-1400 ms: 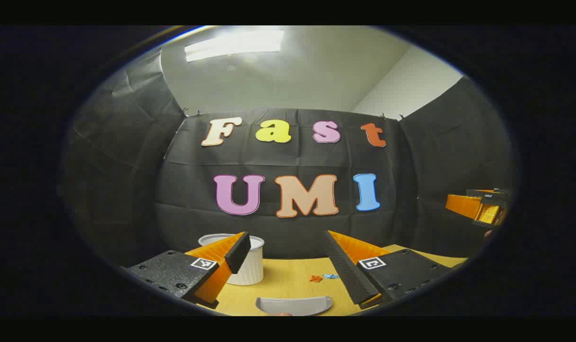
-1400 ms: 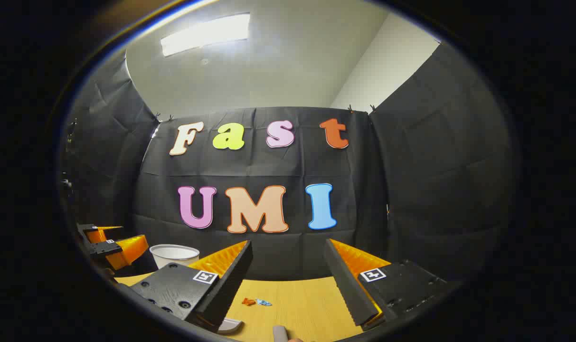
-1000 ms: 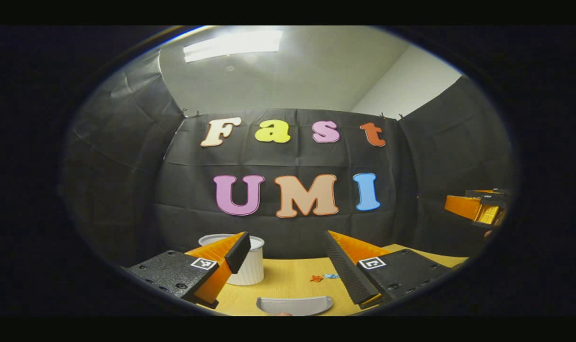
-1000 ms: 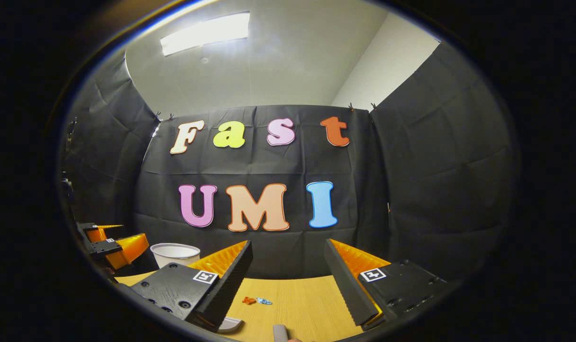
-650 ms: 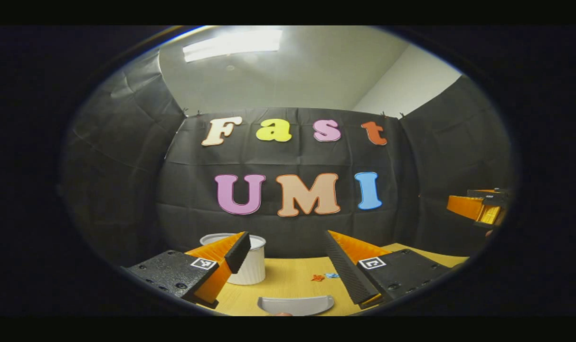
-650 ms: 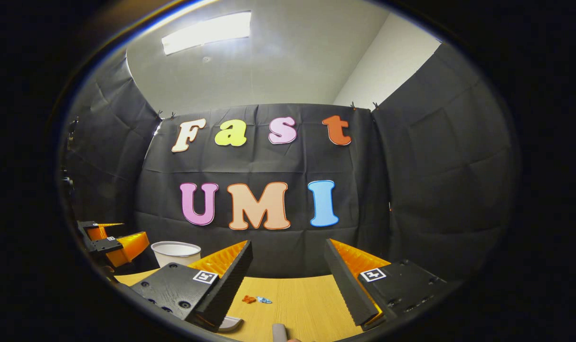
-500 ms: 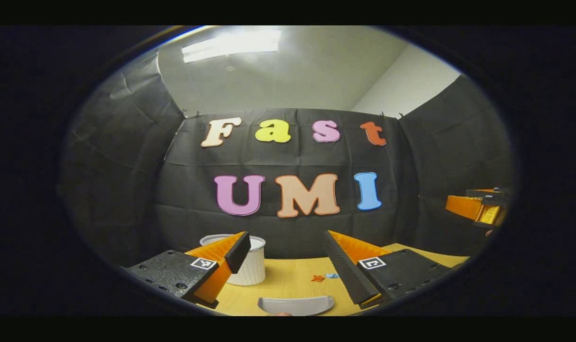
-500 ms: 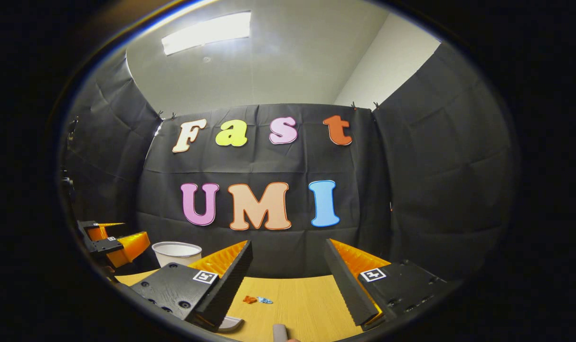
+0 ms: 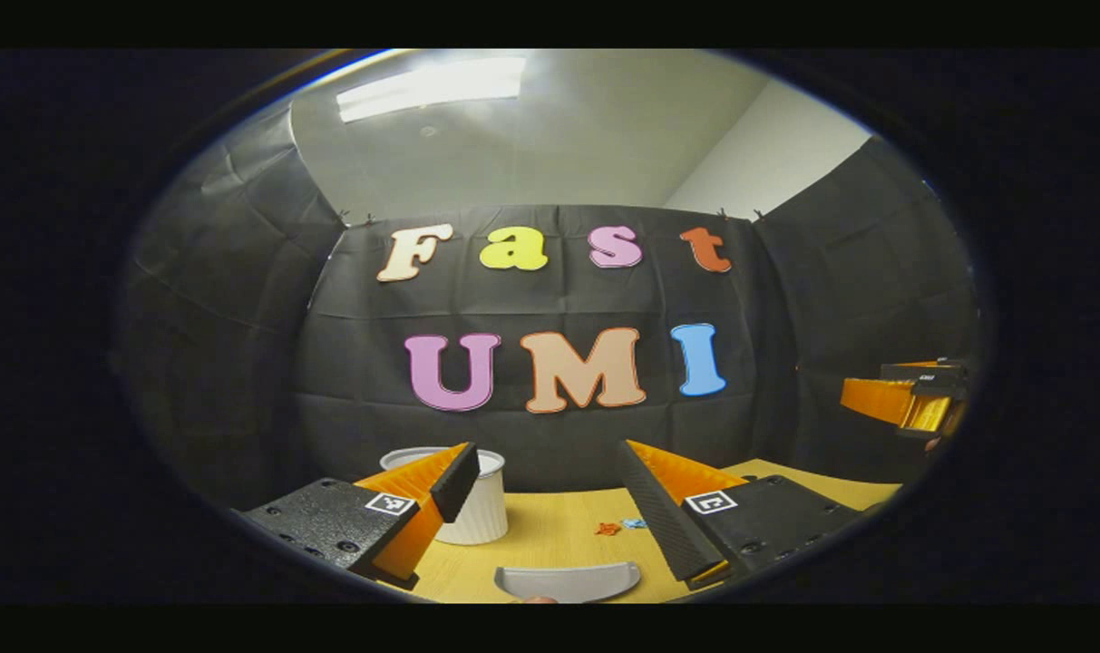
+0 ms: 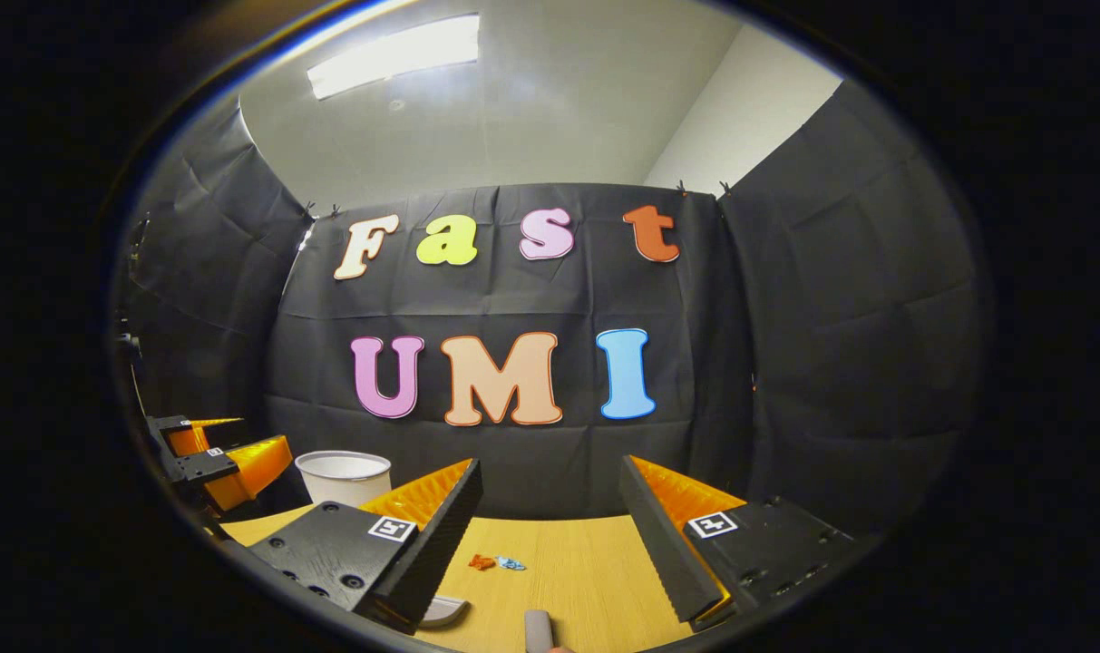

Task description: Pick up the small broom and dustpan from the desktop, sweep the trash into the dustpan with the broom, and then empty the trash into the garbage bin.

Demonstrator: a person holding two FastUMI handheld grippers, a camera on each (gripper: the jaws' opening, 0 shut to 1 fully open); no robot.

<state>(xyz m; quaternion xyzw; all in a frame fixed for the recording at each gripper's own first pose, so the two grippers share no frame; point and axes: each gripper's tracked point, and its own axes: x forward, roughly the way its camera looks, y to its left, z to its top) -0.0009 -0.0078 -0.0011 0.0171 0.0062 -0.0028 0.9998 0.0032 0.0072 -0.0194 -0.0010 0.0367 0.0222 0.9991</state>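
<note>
while both tools lie untouched on the wooden desktop (image 10: 586, 571), the left gripper (image 9: 550, 503) hovers with its jaws wide and empty, and the right gripper (image 10: 550, 521) hovers wide and empty too. in the left gripper view the grey dustpan (image 9: 568, 580) lies at the near edge, directly below the gap between the fingers, its curved rim facing the trash; its handle is cut off by the bottom of the view. small bits of trash (image 9: 618, 526), orange and blue, lie farther out toward the middle of the desktop. the white ribbed garbage bin (image 9: 479, 508) stands to the far left, partly behind the left finger. in the right gripper view a grey rounded tip, probably the broom handle (image 10: 538, 629), pokes in at the near edge just below the open jaws.

the dustpan looks like thin, stiff plastic, likely light and a bit slick, so the handle is the place to clamp, squarely. the broom should be equally light; gripping mid-handle would probably keep the bristles steerable. the trash looks feather-light and may scatter.
</note>
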